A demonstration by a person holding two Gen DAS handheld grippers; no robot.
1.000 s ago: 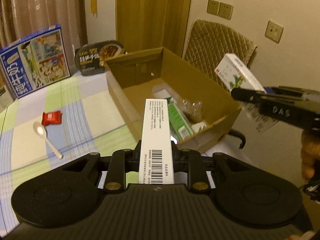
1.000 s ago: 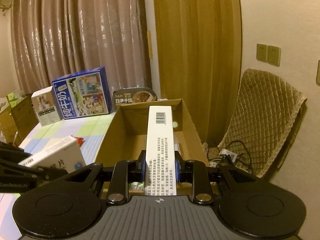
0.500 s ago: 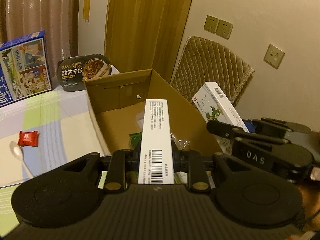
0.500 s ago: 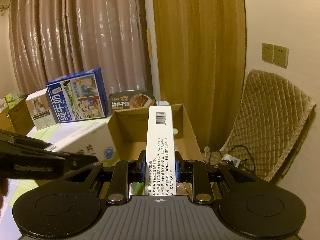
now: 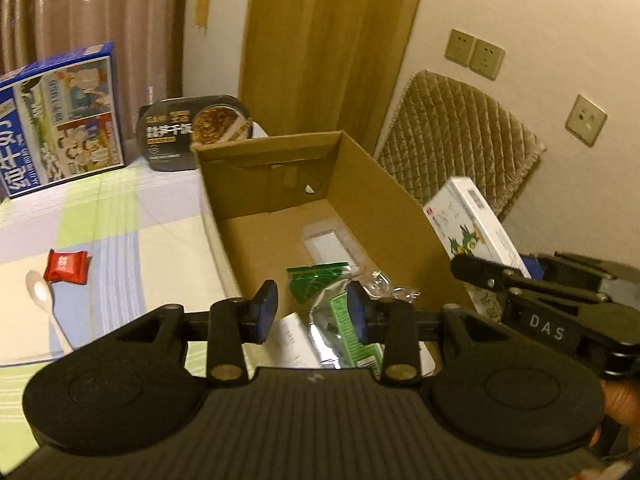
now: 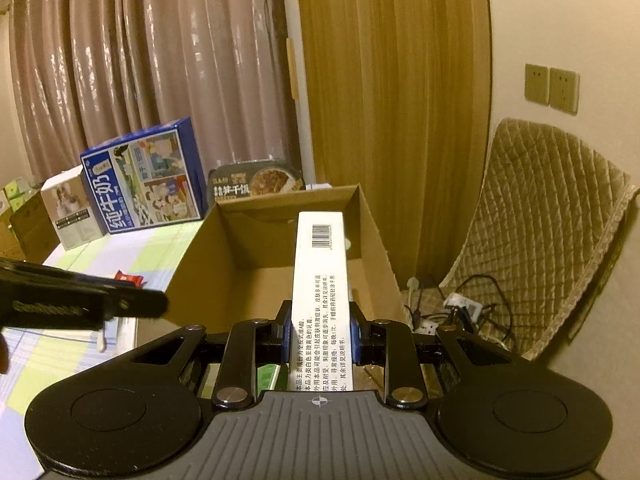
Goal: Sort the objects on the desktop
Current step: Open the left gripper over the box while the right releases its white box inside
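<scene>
My left gripper (image 5: 312,304) hangs over the near end of the open cardboard box (image 5: 360,184). Its jaws are opening and nothing is between the blue pads (image 5: 266,300). A long white box (image 5: 292,336) lies below them inside the cardboard box, beside a green carton (image 5: 352,328), a green packet (image 5: 320,278) and clear wrappers. My right gripper (image 6: 320,328) is shut on a white medicine box (image 6: 320,272) with a barcode, pointing over the cardboard box (image 6: 192,264). In the left wrist view that medicine box (image 5: 472,224) sticks up at the cardboard box's right wall.
On the checked tablecloth left of the cardboard box lie a red snack packet (image 5: 66,266) and a white spoon (image 5: 44,300). A blue milk carton (image 5: 60,120) and a black instant rice bowl (image 5: 196,128) stand at the back. A quilted chair (image 6: 552,220) and floor cables are on the right.
The left gripper moved over the cardboard box, its jaws parted and the long white box dropped out of them. The right gripper, still holding its box, came closer to the cardboard box.
</scene>
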